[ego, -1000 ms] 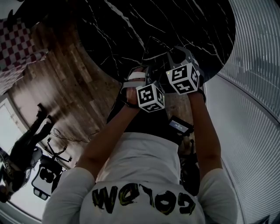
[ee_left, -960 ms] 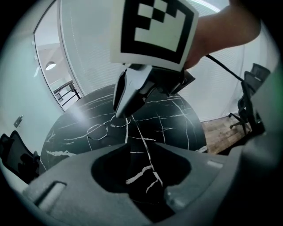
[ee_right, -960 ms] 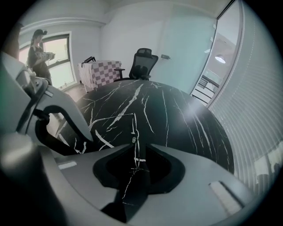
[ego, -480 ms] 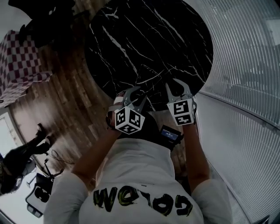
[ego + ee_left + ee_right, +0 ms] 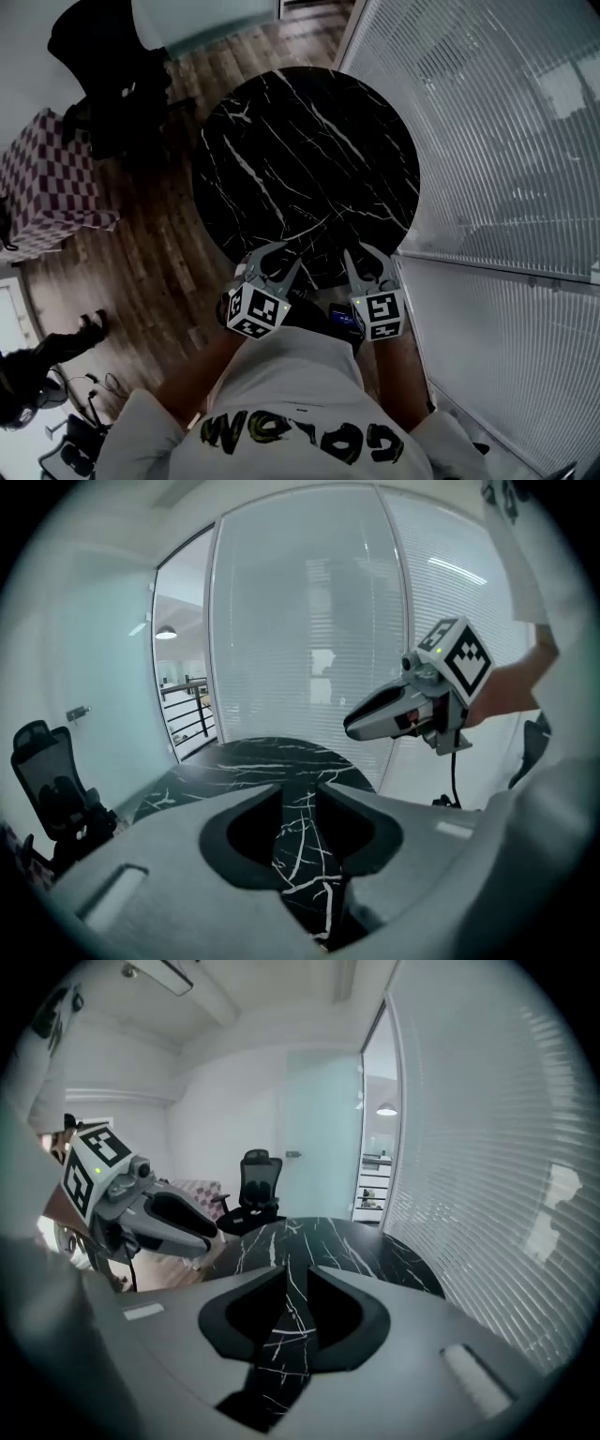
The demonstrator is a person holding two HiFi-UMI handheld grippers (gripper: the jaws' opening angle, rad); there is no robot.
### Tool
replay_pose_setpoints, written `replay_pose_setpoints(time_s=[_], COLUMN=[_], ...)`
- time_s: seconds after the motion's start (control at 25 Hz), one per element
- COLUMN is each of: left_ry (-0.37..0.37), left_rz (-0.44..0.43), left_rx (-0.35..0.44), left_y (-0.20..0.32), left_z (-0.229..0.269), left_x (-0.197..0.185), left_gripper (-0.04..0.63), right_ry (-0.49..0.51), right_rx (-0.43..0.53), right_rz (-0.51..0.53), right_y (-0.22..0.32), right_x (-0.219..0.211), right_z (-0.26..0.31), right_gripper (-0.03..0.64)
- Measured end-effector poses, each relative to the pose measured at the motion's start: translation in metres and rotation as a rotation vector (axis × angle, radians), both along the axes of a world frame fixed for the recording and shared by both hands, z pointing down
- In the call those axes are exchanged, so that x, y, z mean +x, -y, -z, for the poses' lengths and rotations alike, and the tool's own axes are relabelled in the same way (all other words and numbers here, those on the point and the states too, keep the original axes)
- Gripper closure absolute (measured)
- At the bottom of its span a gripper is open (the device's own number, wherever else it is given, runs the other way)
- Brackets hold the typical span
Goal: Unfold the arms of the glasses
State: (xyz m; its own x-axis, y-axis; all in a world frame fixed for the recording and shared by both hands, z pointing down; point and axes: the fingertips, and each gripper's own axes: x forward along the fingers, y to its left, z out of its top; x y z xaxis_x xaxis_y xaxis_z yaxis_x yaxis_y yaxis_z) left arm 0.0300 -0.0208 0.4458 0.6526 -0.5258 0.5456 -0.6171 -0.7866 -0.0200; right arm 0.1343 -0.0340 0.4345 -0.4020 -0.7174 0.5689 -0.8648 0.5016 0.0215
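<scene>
Head view alone shows the whole round black marble table point(image 5: 309, 141), with the left gripper point(image 5: 275, 267) and right gripper point(image 5: 367, 265) side by side at its near rim. Each gripper view looks between its own jaws at marble only. Both pairs stand apart and empty, and the left has just been closing slightly. The glasses cannot be made out on the dark top. A blind-covered glass wall point(image 5: 487, 150) runs close along the table's right, and wood floor point(image 5: 159, 234) lies open on its left.

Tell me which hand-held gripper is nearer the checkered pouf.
Left. The left hand-held gripper hangs at the table's edge on the checkered pouf's side; the right hand-held gripper is farther, toward the blinds.
</scene>
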Motion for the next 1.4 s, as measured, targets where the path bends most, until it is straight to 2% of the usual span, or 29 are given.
replay_pose_setpoints(time_s=[0.36,0.6,0.76,0.88,1.2,1.4], left_ry=[-0.204,-0.286,-0.376,-0.436,-0.482,-0.498], left_rz=[0.016,0.029,0.025,0.008,-0.010,-0.007], left_rx=[0.090,0.140,0.167,0.191,0.214,0.199], left_y=[0.001,0.001,-0.009,-0.018,-0.031,-0.037], left_z=[0.109,0.154,0.186,0.208,0.234,0.235], left_x=[0.007,0.000,-0.003,-0.001,0.005,0.004], left_gripper=[0.525,0.539,0.586,0.591,0.591,0.591], right_ry=[0.189,0.308,0.354,0.389,0.401,0.430], right_rx=[0.124,0.188,0.247,0.276,0.324,0.317], right_rz=[0.000,-0.011,0.014,0.037,0.076,0.051], right_y=[-0.016,-0.025,-0.032,-0.040,-0.054,-0.058], right_x=[-0.030,-0.050,-0.065,-0.076,-0.090,-0.090], right_z=[0.096,0.148,0.183,0.203,0.225,0.225], right_gripper=[0.577,0.586,0.600,0.609,0.615,0.615])
